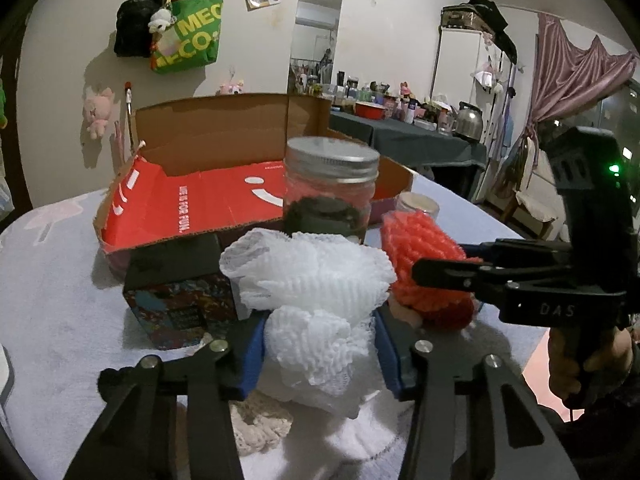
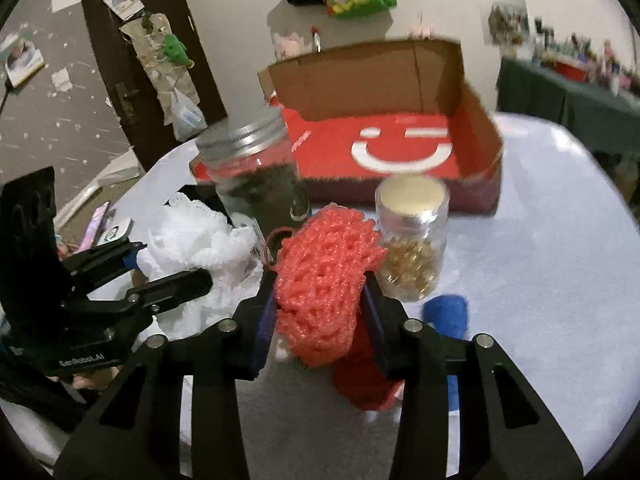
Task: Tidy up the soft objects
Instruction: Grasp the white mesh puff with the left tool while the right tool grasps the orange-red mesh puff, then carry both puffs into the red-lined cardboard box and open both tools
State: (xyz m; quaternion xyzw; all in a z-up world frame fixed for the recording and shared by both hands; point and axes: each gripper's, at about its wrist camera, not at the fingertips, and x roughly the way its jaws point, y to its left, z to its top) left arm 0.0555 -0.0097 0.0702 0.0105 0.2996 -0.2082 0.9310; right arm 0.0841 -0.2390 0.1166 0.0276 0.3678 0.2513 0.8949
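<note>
So on my end the left gripper (image 1: 320, 344) is clamped on the white foam net (image 1: 316, 300), blue pads squeezing it from both sides, bunched up right between the fingers. The right gripper (image 2: 320, 312) is pinching the red foam net (image 2: 320, 280) the same way. Both nets sit side by side on the pale tablecloth (image 1: 60, 300), just in front of the jars and the open red cardboard box (image 2: 400, 148).
</note>
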